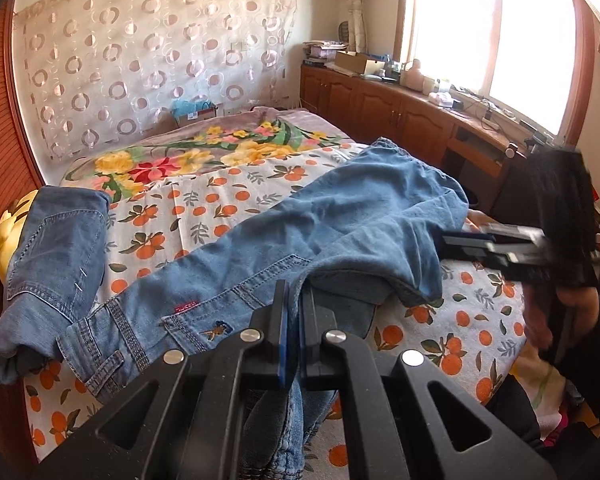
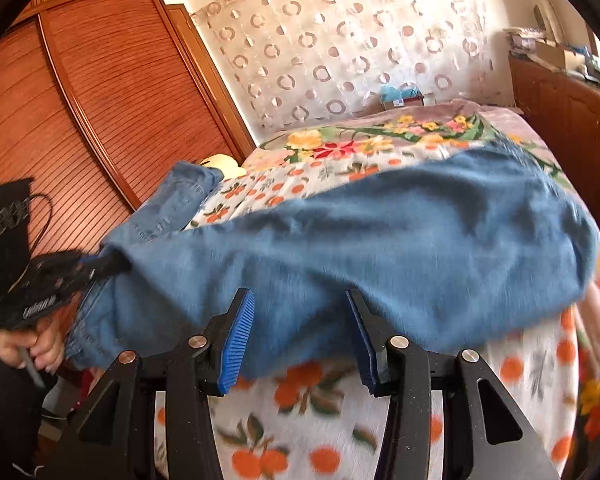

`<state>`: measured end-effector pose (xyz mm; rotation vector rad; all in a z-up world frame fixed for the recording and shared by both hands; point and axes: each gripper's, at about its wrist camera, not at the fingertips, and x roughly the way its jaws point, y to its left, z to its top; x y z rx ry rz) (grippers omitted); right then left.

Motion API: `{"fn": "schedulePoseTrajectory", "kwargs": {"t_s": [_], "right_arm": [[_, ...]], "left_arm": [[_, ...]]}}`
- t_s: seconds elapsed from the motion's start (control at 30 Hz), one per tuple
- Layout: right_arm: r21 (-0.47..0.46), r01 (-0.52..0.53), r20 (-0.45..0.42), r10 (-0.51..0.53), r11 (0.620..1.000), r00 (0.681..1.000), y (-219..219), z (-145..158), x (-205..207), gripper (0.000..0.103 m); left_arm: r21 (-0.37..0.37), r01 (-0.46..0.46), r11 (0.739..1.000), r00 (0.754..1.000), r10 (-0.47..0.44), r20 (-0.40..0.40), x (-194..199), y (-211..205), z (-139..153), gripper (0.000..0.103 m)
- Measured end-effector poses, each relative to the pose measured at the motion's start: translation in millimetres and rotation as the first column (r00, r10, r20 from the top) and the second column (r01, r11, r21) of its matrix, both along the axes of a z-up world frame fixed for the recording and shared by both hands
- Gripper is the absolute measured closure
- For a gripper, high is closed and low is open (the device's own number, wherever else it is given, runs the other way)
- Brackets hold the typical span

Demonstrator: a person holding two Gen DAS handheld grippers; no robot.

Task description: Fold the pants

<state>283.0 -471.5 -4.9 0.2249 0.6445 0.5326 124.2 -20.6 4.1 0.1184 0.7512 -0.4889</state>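
We have the blue denim pants (image 1: pixel 340 216) lying across the orange-print bed (image 1: pixel 472 320), one half draped over the other, still rumpled. Our left gripper (image 1: pixel 294 308) pinches a denim edge; our right gripper (image 2: pixel 300 332) has its jaws spread. Smoothing and further folding remain.

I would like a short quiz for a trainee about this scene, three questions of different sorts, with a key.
1. True or false: the left gripper is shut on the blue denim pants.
2. The right gripper is: A) shut on denim B) open C) hidden.
3. Fill in: the white bedsheet is printed with ____ fruits.

Key: 1 true; 2 B; 3 orange.
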Motion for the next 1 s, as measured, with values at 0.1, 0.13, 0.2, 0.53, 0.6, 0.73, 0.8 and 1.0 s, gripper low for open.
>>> {"fn": "schedulePoseTrajectory", "kwargs": {"t_s": [0.1,0.13,0.2,0.53,0.6,0.73,0.8,1.0], "right_arm": [[0.004,-0.015,-0.038,0.015,1.0,0.999,0,-13,-14,0.055],[0.001,-0.028,-0.049,0.028,1.0,0.998,2,-15,-15,0.055],[-0.023,-0.043,-0.064,0.041,0.999,0.997,14,-22,-14,0.055],[0.007,-0.023,-0.024,0.023,1.0,0.999,31,-10,14,0.069],[0.03,-0.046,0.003,0.046,0.999,0.999,26,-3,10,0.089],[0.008,-0.075,0.084,0.074,0.997,0.994,8,32,-6,0.095],[-0.029,-0.085,0.116,0.088,0.996,0.989,-2,53,-15,0.095],[-0.163,-0.119,0.114,0.139,0.979,0.984,-12,89,-46,0.097]], "left_arm": [[-0.001,-0.001,1.0,1.0,0.001,0.0,1,0,0,0.099],[0.0,0.0,1.0,1.0,0.0,0.0,1,0,0,0.099],[0.001,-0.001,1.0,1.0,0.001,-0.001,1,0,0,0.099],[-0.003,0.006,1.0,1.0,-0.006,0.002,-3,1,2,0.099],[-0.003,0.012,1.0,1.0,-0.012,0.001,-6,-1,2,0.099],[-0.006,0.038,0.999,0.999,-0.038,0.008,-26,-2,4,0.099],[-0.021,0.078,0.997,0.997,-0.078,0.003,-43,-5,5,0.099],[-0.01,0.124,0.992,0.992,-0.123,0.012,-92,-14,5,0.098]]}}
